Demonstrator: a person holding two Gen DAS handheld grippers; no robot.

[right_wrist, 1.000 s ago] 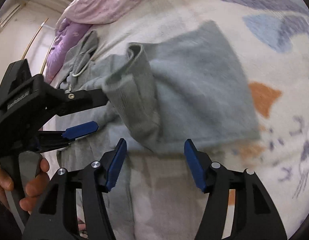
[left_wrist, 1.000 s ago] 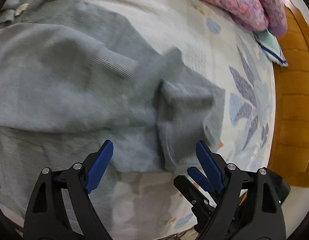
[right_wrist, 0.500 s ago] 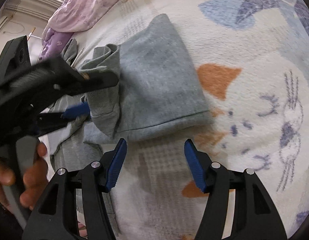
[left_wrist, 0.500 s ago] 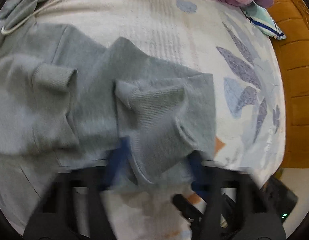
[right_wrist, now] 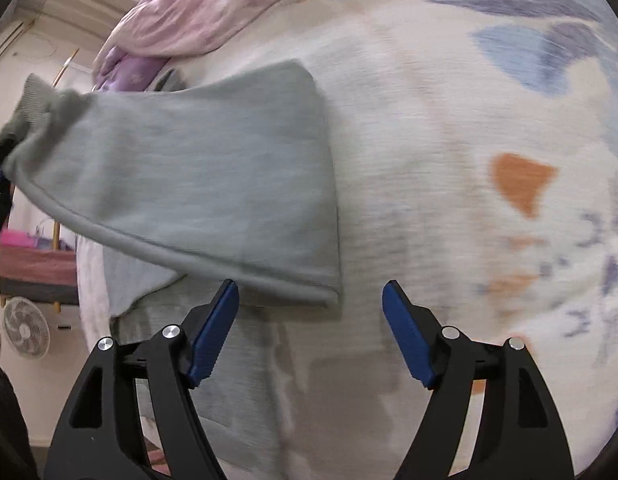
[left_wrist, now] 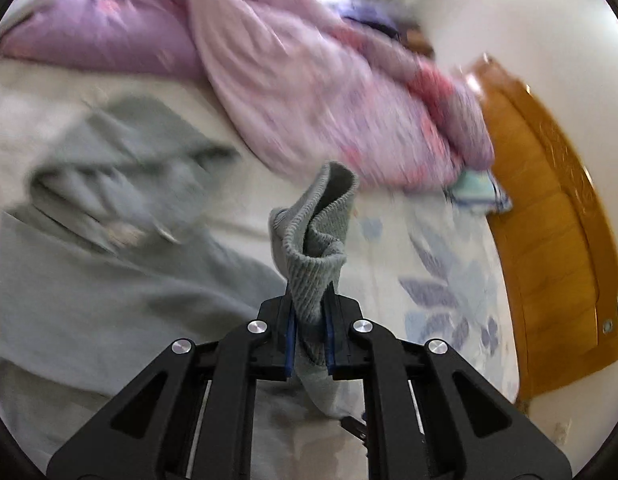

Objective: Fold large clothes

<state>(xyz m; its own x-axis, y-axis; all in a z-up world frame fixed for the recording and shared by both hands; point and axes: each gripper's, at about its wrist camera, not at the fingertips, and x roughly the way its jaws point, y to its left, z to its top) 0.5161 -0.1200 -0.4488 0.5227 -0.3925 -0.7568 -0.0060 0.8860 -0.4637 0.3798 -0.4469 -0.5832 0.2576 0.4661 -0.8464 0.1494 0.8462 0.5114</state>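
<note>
While our left gripper (left_wrist: pixel 310 336) clamps the grey hoodie's ribbed cuff (left_wrist: pixel 317 248) between its fingers, lifting the sleeve (right_wrist: pixel 197 168) off the bed (right_wrist: pixel 449 128), our right gripper (right_wrist: pixel 311 328) hangs beside the sleeve's fold, fingers apart and opening, empty.

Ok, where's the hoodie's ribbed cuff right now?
In the left wrist view the ribbed cuff sits centre frame, pinched in the left tool and lifted above the bedsheet, right of the hoodie.

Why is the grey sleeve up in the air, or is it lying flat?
Lifted. The left hand-held gripper is shut on the ribbed cuff, and the sleeve hangs stretched above the bedsheet.
</note>
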